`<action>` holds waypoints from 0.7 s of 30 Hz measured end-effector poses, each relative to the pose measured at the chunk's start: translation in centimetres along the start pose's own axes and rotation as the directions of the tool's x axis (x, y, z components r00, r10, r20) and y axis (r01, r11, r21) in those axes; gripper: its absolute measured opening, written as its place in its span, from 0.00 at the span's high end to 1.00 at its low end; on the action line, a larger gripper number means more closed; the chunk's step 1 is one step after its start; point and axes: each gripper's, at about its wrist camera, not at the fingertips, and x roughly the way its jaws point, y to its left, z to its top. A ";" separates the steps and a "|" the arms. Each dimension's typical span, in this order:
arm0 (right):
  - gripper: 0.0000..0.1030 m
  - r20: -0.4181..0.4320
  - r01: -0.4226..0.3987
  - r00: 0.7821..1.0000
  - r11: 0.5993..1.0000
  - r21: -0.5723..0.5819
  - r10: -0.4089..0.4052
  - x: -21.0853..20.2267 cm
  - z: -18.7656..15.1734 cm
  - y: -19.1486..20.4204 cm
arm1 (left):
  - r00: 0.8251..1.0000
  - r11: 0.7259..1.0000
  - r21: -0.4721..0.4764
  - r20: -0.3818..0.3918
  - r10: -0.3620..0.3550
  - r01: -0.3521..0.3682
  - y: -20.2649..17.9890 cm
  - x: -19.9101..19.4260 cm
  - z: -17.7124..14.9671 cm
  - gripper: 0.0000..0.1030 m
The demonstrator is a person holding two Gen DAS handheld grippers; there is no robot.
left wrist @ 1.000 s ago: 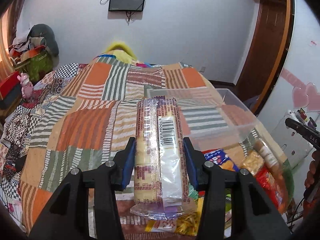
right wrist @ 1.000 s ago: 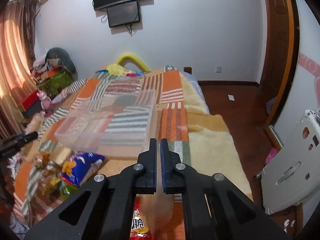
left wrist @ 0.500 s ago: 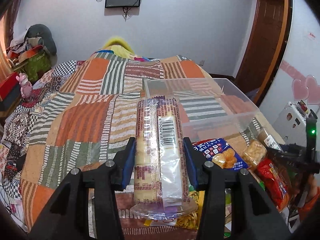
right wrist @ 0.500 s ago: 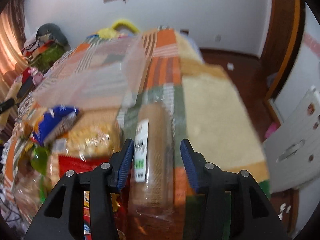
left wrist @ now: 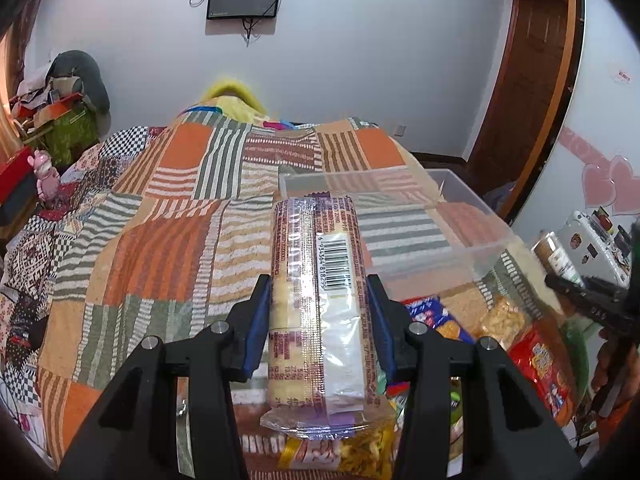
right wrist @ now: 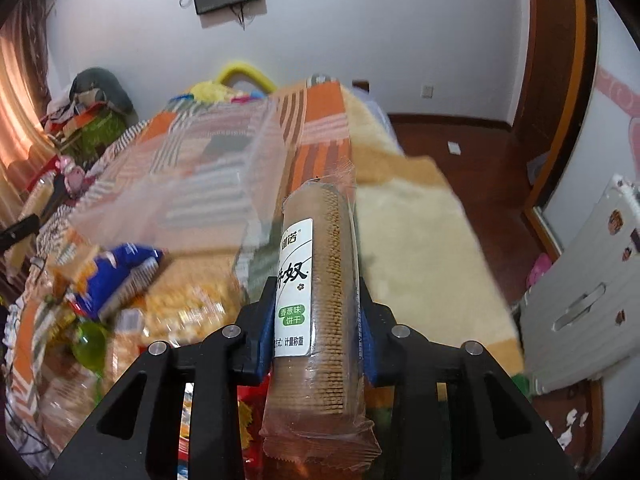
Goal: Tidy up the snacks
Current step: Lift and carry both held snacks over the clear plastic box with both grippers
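Note:
My left gripper (left wrist: 318,312) is shut on a purple-and-clear roll of biscuits (left wrist: 320,280) with a barcode, held above the bed. A clear plastic bin (left wrist: 452,216) sits on the quilt just ahead to the right. My right gripper (right wrist: 316,316) is shut on a brown cracker roll (right wrist: 320,280) with a white label, lifted above the snack pile. The bin shows in the right wrist view (right wrist: 180,200) ahead to the left. The right gripper shows at the right edge of the left wrist view (left wrist: 592,308).
Loose snack bags lie below: a blue bag (left wrist: 436,316), a red bag (left wrist: 544,368), a blue bag (right wrist: 116,280) and a green bottle (right wrist: 90,344). The patchwork quilt (left wrist: 160,240) covers the bed. A white case (right wrist: 588,296) stands on the floor at right.
My right gripper opened, dropped onto the brown cracker roll, closed on it and lifted it. My left gripper kept hold of its roll and shifted slightly.

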 end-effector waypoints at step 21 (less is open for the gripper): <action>0.69 0.059 -0.163 0.984 0.983 -0.085 0.168 5.0 9.2 6.5 | 0.995 0.998 0.051 -0.097 -0.027 0.032 -2.4 9.6 6.4 0.56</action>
